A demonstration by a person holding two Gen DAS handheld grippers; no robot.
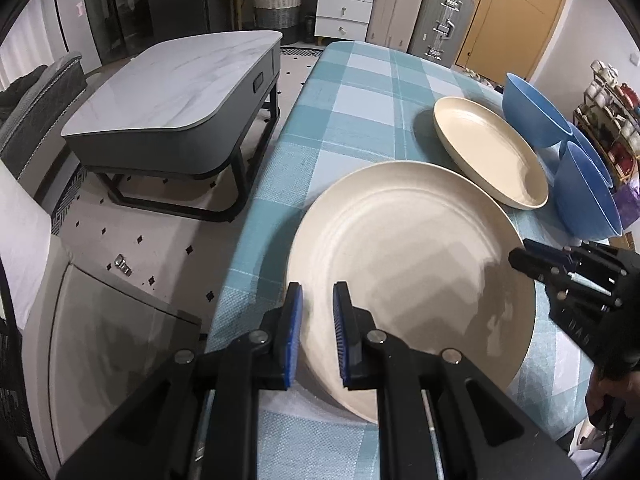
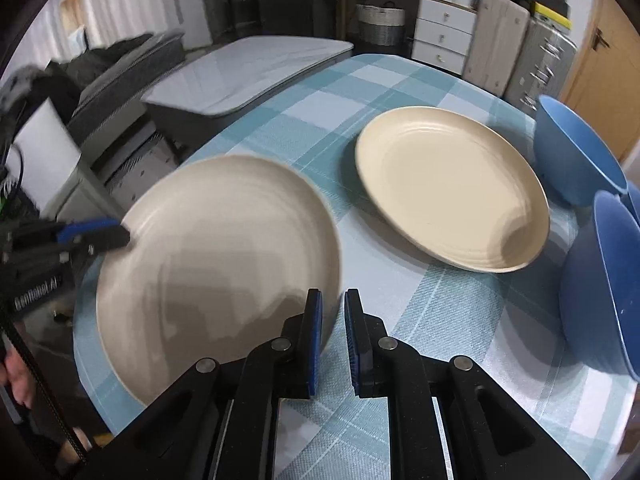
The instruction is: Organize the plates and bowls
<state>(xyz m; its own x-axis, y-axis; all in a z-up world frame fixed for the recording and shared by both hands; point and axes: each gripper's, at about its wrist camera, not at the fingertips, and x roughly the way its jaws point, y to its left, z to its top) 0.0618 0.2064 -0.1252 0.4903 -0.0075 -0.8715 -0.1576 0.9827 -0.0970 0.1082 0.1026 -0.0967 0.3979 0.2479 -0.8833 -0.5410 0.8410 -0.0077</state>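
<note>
Near cream plate [image 1: 404, 264]: empty, lower centre of the left wrist view, lifted and tilted over the near table edge. Left gripper [image 1: 318, 300] is clamped on its near-left rim, one blue pad over the rim and one under. Right gripper [image 2: 333, 312] is clamped on the plate's right rim, bottom centre of the right wrist view. Each gripper shows in the other's view: right one at the right edge of the left view [image 1: 532, 260], left one at the left edge of the right view [image 2: 100, 236], both touching the plate rim.

Second cream plate [image 2: 448, 188]: empty, flat on the cloth, upper right of centre in the right view, apart from the held plate with a strip of cloth between them.

Blue bowls [image 2: 592, 280]: right edge of both views, tipped on their sides with their mouths facing the plates, nothing visible inside. Far bowl [image 1: 532, 116] sits just beside the second plate; near ones overlap, count unclear.

Surface: table with teal-and-white check tablecloth [image 1: 360, 92].

Room: grey marble-top coffee table [image 1: 172, 96] upper left, standing on a pale tiled floor with dark diamond insets. Woven basket [image 1: 278, 4], white drawers [image 1: 346, 4] and hard-shell suitcases [image 1: 420, 8] along the top. Wooden door [image 1: 516, 16] upper right. Small rack of cups [image 1: 608, 96] at the far right edge.
</note>
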